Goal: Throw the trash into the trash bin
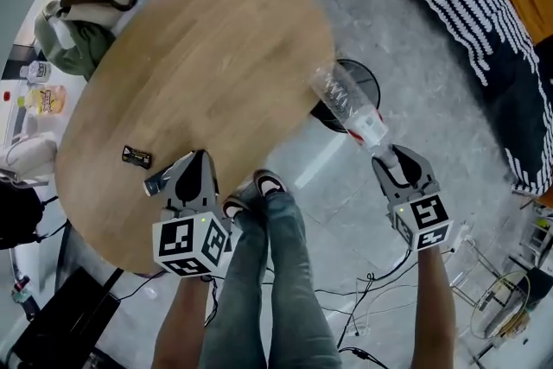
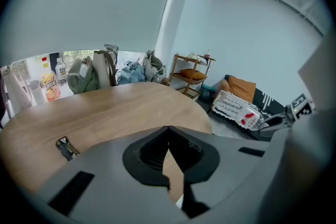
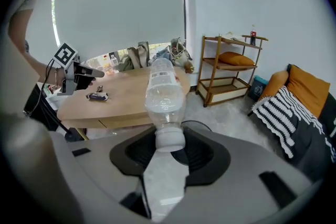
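Note:
My right gripper (image 1: pixel 386 155) is shut on the capped neck of a clear plastic bottle (image 1: pixel 348 106) with a white and red label. It holds the bottle out over the floor, just past the table's edge. In the right gripper view the bottle (image 3: pixel 164 93) stands up from the jaws (image 3: pixel 169 147). Beyond it on the floor is a dark round bin (image 1: pixel 370 79), partly hidden by the bottle (image 3: pixel 201 126). My left gripper (image 1: pixel 195 164) hovers over the near edge of the oval wooden table (image 1: pixel 207 56); its jaws (image 2: pixel 168 131) meet at the tips with nothing seen between them. A small dark wrapper (image 1: pixel 136 156) lies on the table.
A small grey thing (image 1: pixel 156 183) shows beside the left gripper's tip. Bags (image 1: pixel 82 9) and clothes crowd the table's far side. A wooden shelf (image 3: pixel 231 68) and a striped couch (image 1: pixel 497 39) stand to the right. Cables (image 1: pixel 371 307) run over the floor near the person's legs (image 1: pixel 259 272).

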`<action>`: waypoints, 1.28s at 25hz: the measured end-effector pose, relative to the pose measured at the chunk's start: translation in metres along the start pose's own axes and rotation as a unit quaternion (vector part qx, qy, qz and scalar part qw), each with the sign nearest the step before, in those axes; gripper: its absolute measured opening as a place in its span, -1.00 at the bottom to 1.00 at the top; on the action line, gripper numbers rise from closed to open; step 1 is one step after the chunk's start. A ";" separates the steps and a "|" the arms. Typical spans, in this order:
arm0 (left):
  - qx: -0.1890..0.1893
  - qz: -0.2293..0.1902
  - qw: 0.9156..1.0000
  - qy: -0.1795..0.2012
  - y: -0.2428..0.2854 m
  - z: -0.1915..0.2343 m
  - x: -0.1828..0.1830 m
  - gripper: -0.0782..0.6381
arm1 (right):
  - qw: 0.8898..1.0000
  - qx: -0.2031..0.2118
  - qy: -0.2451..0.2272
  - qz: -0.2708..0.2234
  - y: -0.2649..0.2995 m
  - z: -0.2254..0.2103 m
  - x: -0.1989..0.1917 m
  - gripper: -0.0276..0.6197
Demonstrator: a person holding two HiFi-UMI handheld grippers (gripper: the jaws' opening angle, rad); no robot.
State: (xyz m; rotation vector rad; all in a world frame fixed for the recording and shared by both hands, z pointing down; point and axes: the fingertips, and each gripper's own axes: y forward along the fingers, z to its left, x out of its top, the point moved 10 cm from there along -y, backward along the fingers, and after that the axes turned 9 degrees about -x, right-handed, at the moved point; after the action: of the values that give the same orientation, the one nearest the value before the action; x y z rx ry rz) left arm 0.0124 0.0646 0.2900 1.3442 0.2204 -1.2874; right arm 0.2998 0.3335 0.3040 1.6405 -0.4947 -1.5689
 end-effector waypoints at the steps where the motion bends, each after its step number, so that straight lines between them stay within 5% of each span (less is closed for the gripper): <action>1: -0.006 0.003 1.000 0.004 0.004 -0.005 0.000 -0.73 | 1.000 -0.007 0.006 0.004 -0.003 -0.004 -0.004 -0.41; 14: -0.082 0.039 0.994 0.055 0.059 -0.064 -0.001 -0.73 | 0.991 -0.076 0.086 0.066 -0.012 -0.023 -0.061 -0.41; 32: -0.078 0.074 0.992 0.059 0.109 -0.063 -0.033 -0.73 | 0.958 -0.118 0.191 0.181 0.112 -0.015 -0.122 -0.40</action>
State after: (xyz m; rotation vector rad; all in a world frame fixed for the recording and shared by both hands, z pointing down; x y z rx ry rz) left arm 0.1173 0.1020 0.3584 1.2788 0.2915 -1.0464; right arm 0.3217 0.3604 0.4671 1.5175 -0.3586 -0.9722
